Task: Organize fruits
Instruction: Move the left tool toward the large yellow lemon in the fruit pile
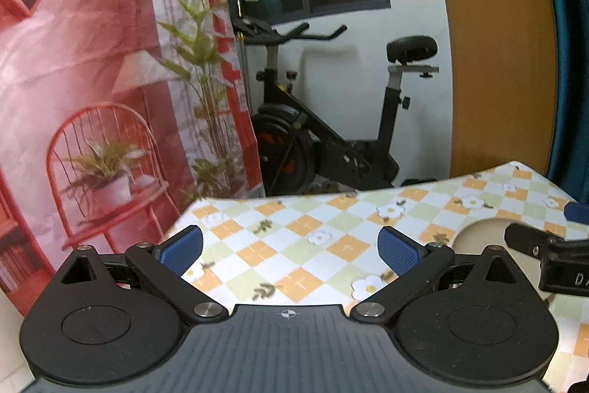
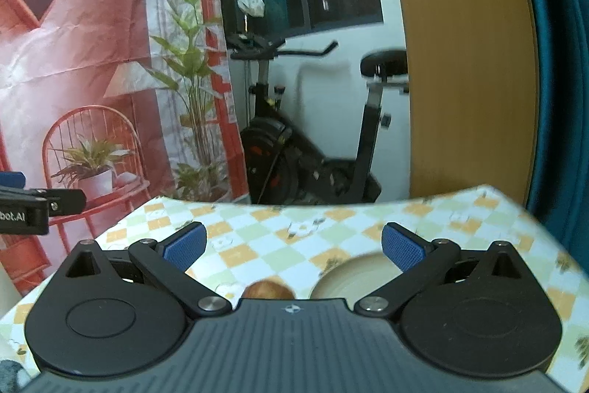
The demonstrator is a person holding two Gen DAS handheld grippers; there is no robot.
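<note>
My left gripper (image 1: 291, 251) is open above the checked tablecloth (image 1: 294, 245), with nothing between its blue pads. My right gripper (image 2: 292, 247) is open too, held over the same cloth. A brownish round fruit (image 2: 268, 291) peeks out just above the right gripper's body, between the fingers and low down. Right of it lies a cream plate (image 2: 349, 277), partly hidden by the right finger. In the left wrist view the plate (image 1: 478, 232) shows at the right, behind the right gripper's black arm (image 1: 545, 245).
The table (image 2: 257, 220) ends a short way ahead. Beyond it stand an exercise bike (image 1: 331, 120), a red printed backdrop (image 1: 92, 61), a wooden panel (image 1: 497, 43) and a teal curtain (image 2: 552, 61).
</note>
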